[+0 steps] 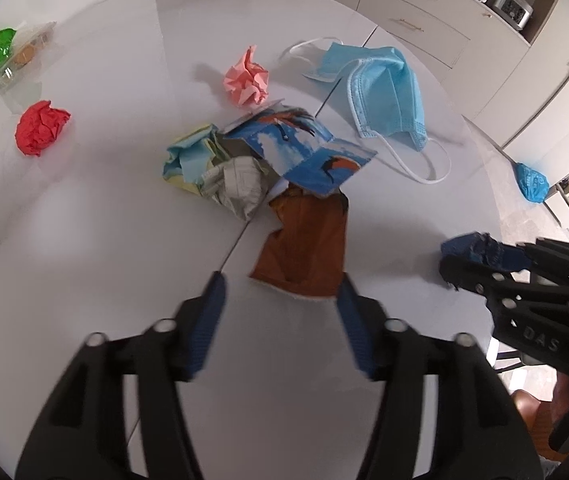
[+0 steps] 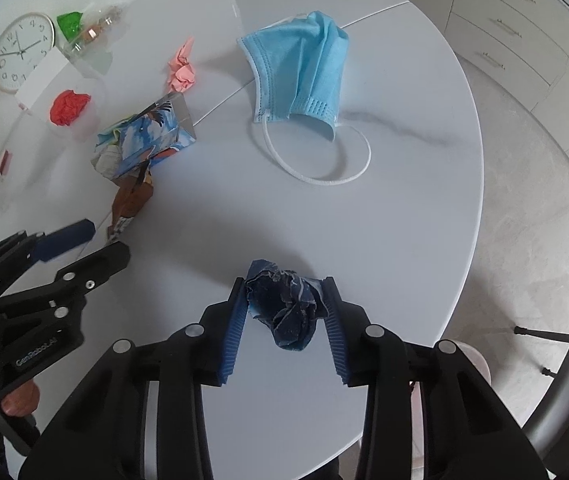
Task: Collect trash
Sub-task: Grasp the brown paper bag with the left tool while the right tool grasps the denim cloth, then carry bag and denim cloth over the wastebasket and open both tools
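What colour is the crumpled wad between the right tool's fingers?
Dark navy blue with pale creases; the crumpled wad shows best in the right wrist view.

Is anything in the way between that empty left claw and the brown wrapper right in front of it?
Nothing visible: only bare table lies between the open left gripper and the near edge of the brown wrapper.

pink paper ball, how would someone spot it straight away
On the white round table, look past the central heap of crumpled wrappers, toward the blue face mask. The pink paper ball sits alone just left of the mask, paler than the red paper ball further left.
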The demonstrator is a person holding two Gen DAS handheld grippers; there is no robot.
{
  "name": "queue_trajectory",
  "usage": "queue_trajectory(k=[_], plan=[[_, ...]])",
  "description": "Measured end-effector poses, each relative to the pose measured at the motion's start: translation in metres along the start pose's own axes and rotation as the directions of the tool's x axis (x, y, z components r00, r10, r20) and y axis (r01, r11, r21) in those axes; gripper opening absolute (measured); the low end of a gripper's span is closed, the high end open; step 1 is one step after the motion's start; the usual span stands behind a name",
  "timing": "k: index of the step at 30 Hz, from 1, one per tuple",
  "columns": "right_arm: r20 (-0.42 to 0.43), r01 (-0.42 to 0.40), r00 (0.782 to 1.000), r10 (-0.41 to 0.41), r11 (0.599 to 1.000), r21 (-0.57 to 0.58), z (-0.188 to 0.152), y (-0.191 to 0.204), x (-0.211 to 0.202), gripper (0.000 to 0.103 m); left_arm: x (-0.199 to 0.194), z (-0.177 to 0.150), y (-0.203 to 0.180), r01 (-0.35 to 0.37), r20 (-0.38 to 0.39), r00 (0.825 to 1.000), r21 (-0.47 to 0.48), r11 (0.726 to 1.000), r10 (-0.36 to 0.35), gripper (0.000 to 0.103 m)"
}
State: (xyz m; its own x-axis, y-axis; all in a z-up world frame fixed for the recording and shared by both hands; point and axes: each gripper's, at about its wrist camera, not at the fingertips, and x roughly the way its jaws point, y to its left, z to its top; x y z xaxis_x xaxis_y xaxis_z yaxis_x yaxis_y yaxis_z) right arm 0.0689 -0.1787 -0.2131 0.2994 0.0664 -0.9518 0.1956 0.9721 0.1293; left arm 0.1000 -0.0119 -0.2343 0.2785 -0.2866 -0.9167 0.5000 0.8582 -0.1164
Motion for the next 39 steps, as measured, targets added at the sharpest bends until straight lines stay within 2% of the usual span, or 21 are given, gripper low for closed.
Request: queue_trajectory(k=[3,13,15,17,24,29,33,39], plan=[[0.002,-0.014,1.0,0.014,1.0,0.003,-0.002,-0.002,-0.004,0.038,0.003,0.004,-0.003,-0.009,0.0,1.0,0.011,1.0,0.009,0.074],[0.025,-0.034,0.999,0.033,0.999,0.029,-0.004,-0.012,-0.015,0.038,0.024,0.021,-0.022,-0.028,-0.009,1.0,0.103,0.994,0.029,0.074],[0.03,-0.035,0.999,0.034,0.999,0.035,-0.005,-0.013,-0.017,0.038,0.025,0.021,-0.026,-0.036,-0.009,0.999,0.124,0.992,0.038,0.059],[0.034,-0.036,0.999,0.035,0.999,0.038,-0.005,-0.014,-0.018,0.038,0.028,0.02,-0.03,-0.051,-0.008,0.999,0.139,0.989,0.052,0.051],[0.061,-0.035,0.998,0.033,0.999,0.023,-0.012,-0.02,-0.032,0.038,0.018,0.016,-0.032,-0.001,-0.014,1.0,0.091,0.996,0.003,0.037],[0.102,-0.03,0.994,0.025,0.998,0.047,-0.027,-0.042,-0.058,0.038,0.0,0.01,-0.044,0.041,-0.013,0.999,0.074,0.996,-0.04,0.036],[0.127,-0.012,0.992,-0.003,0.993,0.114,-0.053,-0.076,-0.081,0.038,-0.015,0.006,-0.066,0.071,0.003,0.997,0.09,0.993,-0.071,0.036],[0.078,0.075,0.993,-0.093,0.975,0.208,-0.114,-0.131,-0.093,0.038,-0.039,0.008,-0.117,0.157,-0.005,0.987,0.182,0.971,-0.158,0.036]])
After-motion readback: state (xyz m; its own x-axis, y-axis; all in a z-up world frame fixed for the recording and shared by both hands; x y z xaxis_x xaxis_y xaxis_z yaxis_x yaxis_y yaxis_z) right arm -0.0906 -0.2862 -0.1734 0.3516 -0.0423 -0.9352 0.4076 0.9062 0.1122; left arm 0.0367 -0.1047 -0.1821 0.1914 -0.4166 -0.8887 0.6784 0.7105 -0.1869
